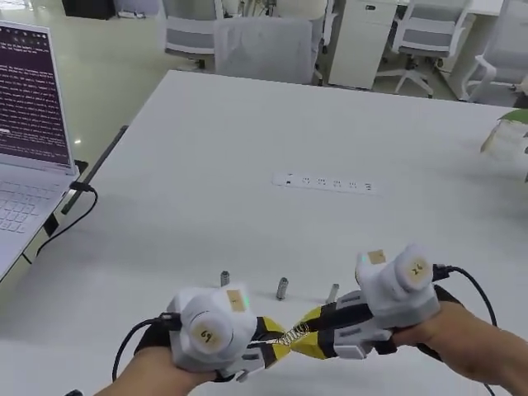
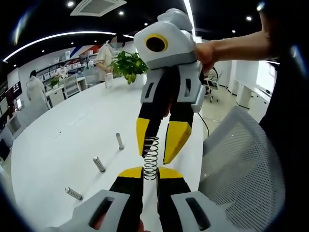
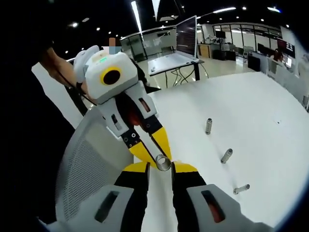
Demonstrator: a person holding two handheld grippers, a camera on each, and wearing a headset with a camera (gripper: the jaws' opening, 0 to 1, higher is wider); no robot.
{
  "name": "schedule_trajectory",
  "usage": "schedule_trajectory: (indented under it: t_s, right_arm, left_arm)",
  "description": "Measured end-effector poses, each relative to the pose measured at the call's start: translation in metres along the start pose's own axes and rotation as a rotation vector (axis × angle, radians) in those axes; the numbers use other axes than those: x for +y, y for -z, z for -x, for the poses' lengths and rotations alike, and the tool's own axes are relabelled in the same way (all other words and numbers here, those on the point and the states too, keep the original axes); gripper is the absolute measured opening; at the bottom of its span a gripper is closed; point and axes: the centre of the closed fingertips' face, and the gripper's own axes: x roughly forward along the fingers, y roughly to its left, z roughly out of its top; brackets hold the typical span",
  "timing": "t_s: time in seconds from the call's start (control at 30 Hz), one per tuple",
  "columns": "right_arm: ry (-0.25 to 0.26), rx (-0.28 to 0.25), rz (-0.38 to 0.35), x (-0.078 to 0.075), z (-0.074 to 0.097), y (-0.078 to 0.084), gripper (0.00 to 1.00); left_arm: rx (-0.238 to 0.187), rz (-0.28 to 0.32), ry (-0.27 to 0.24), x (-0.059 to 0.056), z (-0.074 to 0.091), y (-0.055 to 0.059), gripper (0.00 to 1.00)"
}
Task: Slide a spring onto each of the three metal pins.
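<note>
Holding the last spring [image 1: 290, 337] at 6 o'clock: clamped at one end by left gripper [image 1: 272, 343], flanked at the other by right gripper [image 1: 308, 331], grip impossible to tell. Apparently sprung: left pin [image 1: 224, 278], middle pin [image 1: 282, 288]. Left to fill: right pin [image 1: 332, 292], at spring's 1 o'clock.

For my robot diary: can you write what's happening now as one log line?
left gripper: shut on spring | right gripper: jaws around its other end, grip unclear | one pin: bare

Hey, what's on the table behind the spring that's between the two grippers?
Three metal pins stand in a row on the white table beyond the spring. The table directly under the spring is hidden by the jaws.
</note>
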Motion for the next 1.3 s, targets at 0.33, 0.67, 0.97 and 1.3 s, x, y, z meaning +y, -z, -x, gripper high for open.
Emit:
schedule_trajectory:
  t_s: [0.33,0.67,0.97,1.3]
  right_arm:
    - [-0.026,0.123,0.168,0.003,0.013,-0.009,0.16]
    - [-0.066,0.234,0.307,0.007,0.036,-0.020,0.12]
    - [-0.111,0.324,0.374,0.009,0.052,-0.019,0.11]
    - [-0.152,0.415,0.466,0.012,0.066,-0.022,0.10]
  left_arm:
    - [-0.075,0.002,0.021,-0.002,-0.001,-0.020,0.02]
    - [-0.175,0.016,0.053,-0.007,-0.002,-0.049,0.02]
    - [-0.207,0.018,0.084,-0.012,-0.006,-0.065,0.02]
    - [-0.240,0.007,0.100,-0.014,-0.004,-0.081,0.02]
